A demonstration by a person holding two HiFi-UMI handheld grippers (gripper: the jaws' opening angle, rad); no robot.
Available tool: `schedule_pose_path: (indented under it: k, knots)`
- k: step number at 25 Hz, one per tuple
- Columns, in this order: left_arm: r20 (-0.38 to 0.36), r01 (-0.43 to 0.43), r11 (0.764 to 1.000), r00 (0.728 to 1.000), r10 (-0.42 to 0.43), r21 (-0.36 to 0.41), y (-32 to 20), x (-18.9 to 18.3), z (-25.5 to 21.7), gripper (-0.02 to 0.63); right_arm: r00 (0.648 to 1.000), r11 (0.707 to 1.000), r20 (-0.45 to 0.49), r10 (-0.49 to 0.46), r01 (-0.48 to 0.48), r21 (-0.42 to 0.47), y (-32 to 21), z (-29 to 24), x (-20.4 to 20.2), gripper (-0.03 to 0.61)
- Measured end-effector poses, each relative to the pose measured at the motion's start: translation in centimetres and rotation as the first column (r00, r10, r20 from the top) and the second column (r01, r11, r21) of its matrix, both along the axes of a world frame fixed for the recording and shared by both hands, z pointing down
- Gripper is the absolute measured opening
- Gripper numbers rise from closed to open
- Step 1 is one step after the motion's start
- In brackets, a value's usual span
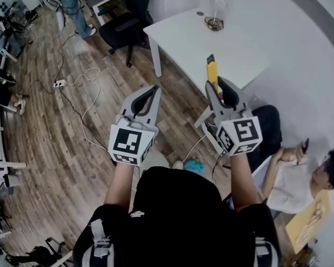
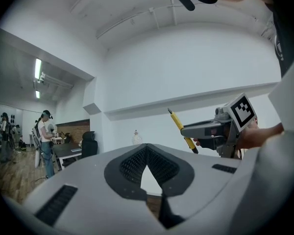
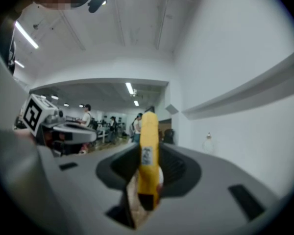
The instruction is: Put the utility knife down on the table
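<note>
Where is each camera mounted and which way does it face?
Head view: on the person's head, looking steeply down at the left gripper, right gripper, utility knife and white table; forearms and torso show.
Left gripper view: on the left gripper, facing level past its shut jaws to a white wall; the right hand shows.
Right gripper view: on the right gripper, facing level along jaws clamped on the utility knife; the left gripper shows.
Shared: all three show the utility knife.
</note>
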State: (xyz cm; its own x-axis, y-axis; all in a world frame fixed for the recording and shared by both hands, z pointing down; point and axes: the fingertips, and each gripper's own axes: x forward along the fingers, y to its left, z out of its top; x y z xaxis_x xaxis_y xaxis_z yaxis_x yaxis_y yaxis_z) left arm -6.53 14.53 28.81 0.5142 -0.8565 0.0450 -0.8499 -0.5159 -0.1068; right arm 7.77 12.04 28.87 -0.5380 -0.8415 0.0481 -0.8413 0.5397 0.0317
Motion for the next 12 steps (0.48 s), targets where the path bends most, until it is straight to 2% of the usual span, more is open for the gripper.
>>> schedule_pose_path:
  k: [5,9,12]
  knots:
    - [0.012,-0.005,1.0,1.0,0.005,-0.002,0.3,0.4,-0.9,0.017,1.0,1.0,0.009,-0.006,0.006,-0.008,0.5,-0.5,0.0,0.135]
    - [0.015,-0.013,1.0,1.0,0.013,0.023,3.5,1.3,-0.3,0.017,1.0,1.0,0.016,0.003,-0.003,0.01,3.9,0.3,1.0,0.137]
    - [0.011,-0.019,1.0,1.0,0.019,0.018,2.7,1.1,-0.4,0.017,1.0,1.0,0.015,0.008,-0.008,0.006,3.3,0.2,0.8,0.136]
